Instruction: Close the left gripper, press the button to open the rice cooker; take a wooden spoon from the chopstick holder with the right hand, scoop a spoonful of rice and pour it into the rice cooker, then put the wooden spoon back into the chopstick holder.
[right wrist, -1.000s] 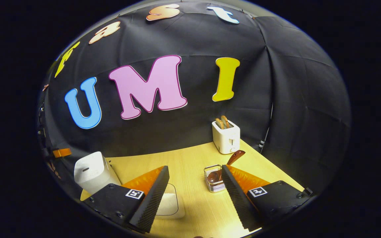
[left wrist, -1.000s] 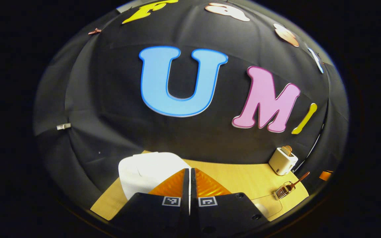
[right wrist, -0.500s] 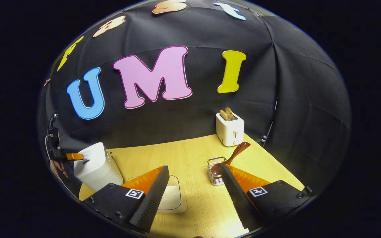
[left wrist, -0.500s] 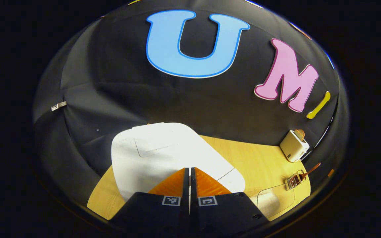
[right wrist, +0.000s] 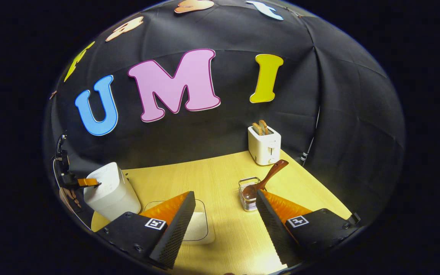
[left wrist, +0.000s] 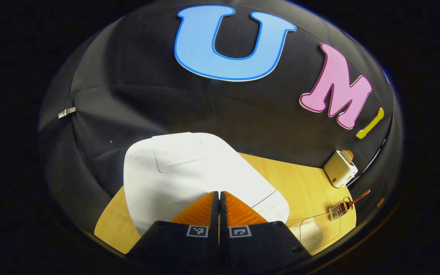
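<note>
The white rice cooker (left wrist: 181,168) stands with its lid down, close in front of my left gripper (left wrist: 219,194), which is shut with nothing between its fingers and points at the cooker's front edge. In the right gripper view the left gripper (right wrist: 87,182) sits at the top of the rice cooker (right wrist: 107,193); I cannot tell whether it touches. My right gripper (right wrist: 225,195) is open and empty above the table. A wooden spoon (right wrist: 267,178) leans in the wire chopstick holder (right wrist: 247,200), just beyond the right finger. A clear container of rice (right wrist: 201,227) lies by the left finger.
A white toaster (right wrist: 264,145) with toast in it stands at the back of the wooden table (right wrist: 220,172). A hand (right wrist: 69,195) holds the left gripper at the table's left edge. The toaster (left wrist: 340,168), holder (left wrist: 340,208) and rice container (left wrist: 315,231) lie right of the cooker.
My left gripper has come closer to the rice cooker, which has grown in its view, and has reached the cooker's top in the right gripper view. The right gripper has barely shifted.
</note>
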Tool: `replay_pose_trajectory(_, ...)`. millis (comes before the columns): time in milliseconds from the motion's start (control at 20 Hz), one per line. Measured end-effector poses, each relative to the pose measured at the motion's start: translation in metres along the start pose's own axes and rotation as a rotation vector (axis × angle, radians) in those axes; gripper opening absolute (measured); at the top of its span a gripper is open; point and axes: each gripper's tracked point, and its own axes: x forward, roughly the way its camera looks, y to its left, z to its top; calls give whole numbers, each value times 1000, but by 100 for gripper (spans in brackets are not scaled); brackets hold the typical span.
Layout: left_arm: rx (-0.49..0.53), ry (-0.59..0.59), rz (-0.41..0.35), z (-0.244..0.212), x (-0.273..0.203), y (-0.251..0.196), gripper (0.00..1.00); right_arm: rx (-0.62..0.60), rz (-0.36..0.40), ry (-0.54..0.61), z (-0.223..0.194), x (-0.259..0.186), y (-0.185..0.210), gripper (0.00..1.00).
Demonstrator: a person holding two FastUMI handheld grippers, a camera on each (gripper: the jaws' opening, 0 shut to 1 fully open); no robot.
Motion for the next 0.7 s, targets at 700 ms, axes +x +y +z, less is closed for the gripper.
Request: replay_pose_trajectory(700,86,-94,24,33,-24,-8,6,-24,-6,30,-11,-5,4,99)
